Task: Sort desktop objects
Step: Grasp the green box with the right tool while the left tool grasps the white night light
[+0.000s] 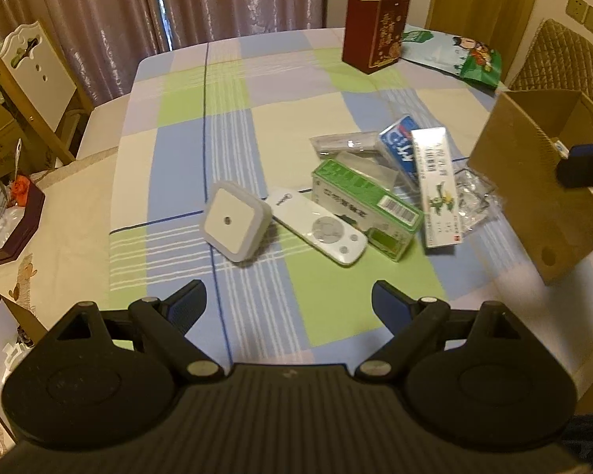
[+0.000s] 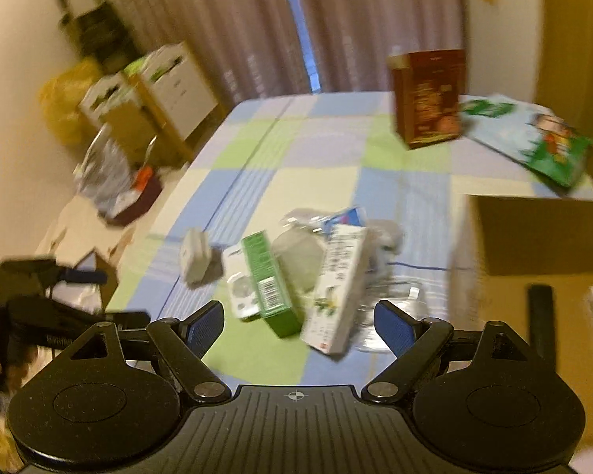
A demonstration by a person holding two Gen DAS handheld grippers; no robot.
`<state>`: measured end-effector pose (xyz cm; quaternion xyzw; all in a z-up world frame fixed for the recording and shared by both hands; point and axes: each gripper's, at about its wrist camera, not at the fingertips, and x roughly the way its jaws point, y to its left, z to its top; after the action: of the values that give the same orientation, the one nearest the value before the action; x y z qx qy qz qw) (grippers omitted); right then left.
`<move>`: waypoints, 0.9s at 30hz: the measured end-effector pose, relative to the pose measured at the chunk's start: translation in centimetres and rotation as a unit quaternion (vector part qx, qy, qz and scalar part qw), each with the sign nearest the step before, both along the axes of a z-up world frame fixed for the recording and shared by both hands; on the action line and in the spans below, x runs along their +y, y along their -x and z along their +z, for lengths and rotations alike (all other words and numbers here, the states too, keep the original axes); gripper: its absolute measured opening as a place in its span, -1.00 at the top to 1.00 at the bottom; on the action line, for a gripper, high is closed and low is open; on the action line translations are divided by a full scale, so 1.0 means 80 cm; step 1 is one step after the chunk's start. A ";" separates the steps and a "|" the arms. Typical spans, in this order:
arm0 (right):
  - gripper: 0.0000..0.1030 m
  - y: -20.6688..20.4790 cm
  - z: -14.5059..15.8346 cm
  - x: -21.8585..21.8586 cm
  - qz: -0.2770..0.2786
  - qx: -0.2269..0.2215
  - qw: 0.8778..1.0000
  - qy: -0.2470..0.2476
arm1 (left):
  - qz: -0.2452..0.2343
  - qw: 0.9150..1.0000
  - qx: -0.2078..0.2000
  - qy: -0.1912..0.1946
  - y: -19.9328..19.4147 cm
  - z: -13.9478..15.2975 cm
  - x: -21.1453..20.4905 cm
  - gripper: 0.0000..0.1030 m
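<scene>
The left gripper (image 1: 288, 300) has its two blue-padded jaws wide apart, and nothing is between them; only the checked blue, green and cream tablecloth (image 1: 186, 166) shows in the gap. Ahead of the jaws lies the heap of objects. A square white plug-in night light (image 1: 233, 224) stands tilted, ahead of the left jaw. A flat white remote control (image 1: 320, 229) lies just beside it, touching a long green cardboard box (image 1: 365, 207). Ahead of the right jaw lie a long white carton with a green picture (image 1: 437, 185) and a blue carton (image 1: 399, 146), both on crumpled clear plastic bags (image 1: 472, 197). Far right of the jaws stands an open brown cardboard box (image 1: 533, 181).

The right gripper (image 2: 298, 322) also has its jaws wide apart and empty. In its blurred view the green box and the white carton are just ahead, between the jaws.
</scene>
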<state>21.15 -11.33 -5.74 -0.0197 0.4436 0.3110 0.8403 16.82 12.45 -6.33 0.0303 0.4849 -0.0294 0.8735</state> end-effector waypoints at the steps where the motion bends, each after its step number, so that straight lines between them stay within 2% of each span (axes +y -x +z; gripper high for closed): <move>1: -0.68 -0.004 -0.007 0.009 0.013 0.001 1.000 0.005 | 0.002 1.000 0.001 -0.002 -0.002 -0.002 0.003 -0.72; 7: -0.67 -0.034 -0.049 0.072 0.073 -0.004 0.997 0.033 | 0.013 1.000 0.014 -0.007 -0.012 -0.015 0.025 -0.72; 9: -0.17 -0.047 -0.069 0.090 0.087 0.006 0.995 0.046 | 0.015 1.000 0.018 -0.009 -0.015 -0.020 0.031 -0.72; 13: -0.17 -0.069 -0.103 0.110 0.092 0.027 0.993 0.075 | 0.019 0.999 0.026 -0.015 -0.020 -0.029 0.042 -0.72; 18: -0.17 -0.088 -0.124 0.125 0.103 0.032 0.990 0.093 | 0.020 0.999 0.033 -0.009 -0.027 -0.039 0.053 -0.71; 19: -0.15 -0.091 -0.128 0.127 0.105 0.034 0.989 0.096 | 0.019 0.999 0.034 -0.009 -0.029 -0.041 0.054 -0.71; 20: -0.04 -0.092 -0.130 0.128 0.107 0.036 0.989 0.099 | 0.016 0.999 0.034 -0.011 -0.032 -0.044 0.055 -0.71; 21: 0.39 -0.093 -0.132 0.129 0.109 0.038 0.988 0.101 | 0.011 0.999 0.032 -0.014 -0.036 -0.046 0.055 -0.71; 27: 0.43 -0.087 -0.132 0.128 0.102 0.048 0.987 0.110 | -0.066 0.996 0.009 -0.060 -0.063 -0.064 0.046 -0.72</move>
<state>28.10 -1.10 -16.32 -0.1425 0.5108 0.3450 0.7744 21.89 16.17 -11.48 0.1143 0.4903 -0.0584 0.8621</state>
